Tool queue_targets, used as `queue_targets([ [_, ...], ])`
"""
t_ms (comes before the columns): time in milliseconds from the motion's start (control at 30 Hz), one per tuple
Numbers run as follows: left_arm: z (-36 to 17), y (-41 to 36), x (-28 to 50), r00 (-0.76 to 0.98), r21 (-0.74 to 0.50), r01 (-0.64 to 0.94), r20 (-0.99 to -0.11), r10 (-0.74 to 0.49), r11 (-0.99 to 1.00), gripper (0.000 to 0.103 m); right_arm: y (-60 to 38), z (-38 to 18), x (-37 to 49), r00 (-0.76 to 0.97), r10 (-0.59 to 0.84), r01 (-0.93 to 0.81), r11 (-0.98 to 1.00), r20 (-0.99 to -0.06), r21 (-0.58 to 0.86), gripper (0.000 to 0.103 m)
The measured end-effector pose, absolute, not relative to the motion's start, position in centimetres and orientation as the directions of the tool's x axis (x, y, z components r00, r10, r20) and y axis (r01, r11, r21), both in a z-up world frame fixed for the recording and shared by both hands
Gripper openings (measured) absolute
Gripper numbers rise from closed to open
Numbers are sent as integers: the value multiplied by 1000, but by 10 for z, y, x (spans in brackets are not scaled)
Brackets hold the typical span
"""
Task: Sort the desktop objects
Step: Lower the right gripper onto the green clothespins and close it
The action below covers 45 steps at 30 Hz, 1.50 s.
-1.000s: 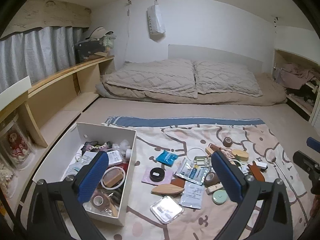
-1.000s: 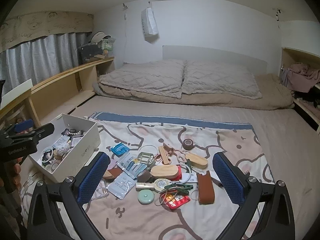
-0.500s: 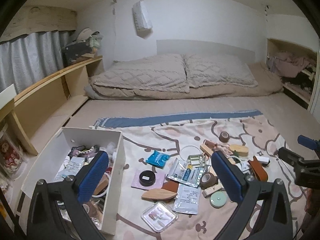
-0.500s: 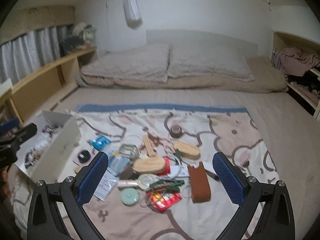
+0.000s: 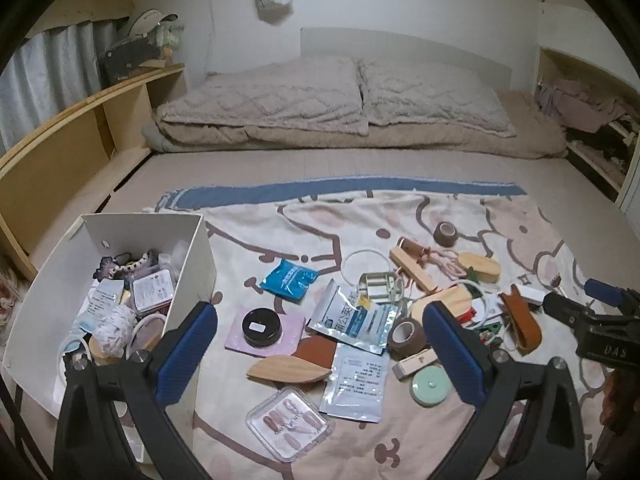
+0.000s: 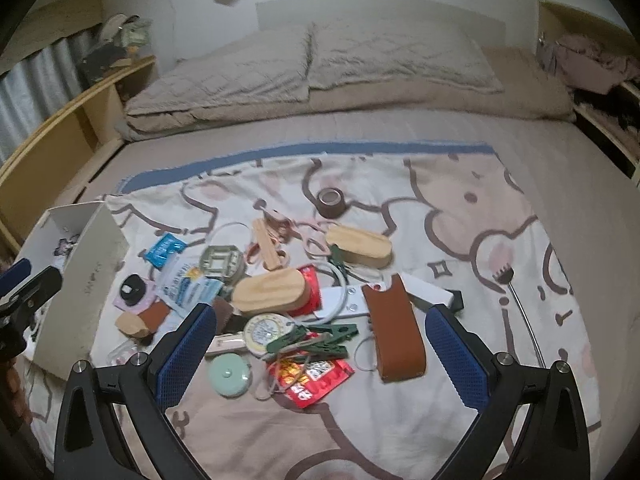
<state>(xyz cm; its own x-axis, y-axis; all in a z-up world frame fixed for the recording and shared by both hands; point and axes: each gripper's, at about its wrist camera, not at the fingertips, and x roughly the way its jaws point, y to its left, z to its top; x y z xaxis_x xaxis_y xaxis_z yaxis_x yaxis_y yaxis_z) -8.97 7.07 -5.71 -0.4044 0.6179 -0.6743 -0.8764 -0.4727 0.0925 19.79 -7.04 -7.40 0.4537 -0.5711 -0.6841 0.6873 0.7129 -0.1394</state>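
Left wrist view: my left gripper [image 5: 320,354] hangs wide apart and empty over the blanket [image 5: 280,236], the white box [image 5: 192,264] of sorted bits just under its left finger, the black round tin [image 5: 261,327] and wooden leaf [image 5: 289,369] between the tips. Right gripper [image 6: 320,354] is wide too, nothing held, above the green clips [image 6: 320,338], with the brown leather case [image 6: 396,334] by its right finger.

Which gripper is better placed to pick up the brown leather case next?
The right gripper, probably. The leather case lies just ahead between its open fingers. From the left gripper, also open and empty, the case sits far to the side, beyond the pile and away from the white box.
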Motion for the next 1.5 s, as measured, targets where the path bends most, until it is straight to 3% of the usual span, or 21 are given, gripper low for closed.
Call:
queue_targets([
  [333, -75, 74, -100, -392, 98, -878, -709, 587, -469, 103, -108, -109, 218, 344, -531, 748, 653, -774, -116, 102],
  [567, -78, 75, -98, -397, 130, -888, -704, 590, -442, 103, -124, -139, 237, 282, -477, 757, 644, -833, -112, 52],
  [700, -80, 78, -99, -390, 127, -891, -705, 592, -436, 103, -130, -151, 240, 275, -420, 781, 623, -865, -54, 51],
  [833, -81, 81, -98, -380, 122, -896, -708, 595, -427, 103, -132, -161, 243, 234, -421, 786, 613, -877, -84, 49],
  [867, -82, 81, -98, -378, 123, -897, -709, 595, -424, 103, -133, -164, 243, 225, -415, 786, 612, -882, -87, 42],
  [1067, -81, 80, -96, -370, 130, -905, -708, 602, -404, 103, -133, -181, 227, 155, -387, 800, 589, -909, -114, 29],
  [1500, -77, 66, -87, -342, 121, -920, -711, 615, -372, 103, -98, -192, 197, 134, -292, 780, 620, -947, -81, 29],
])
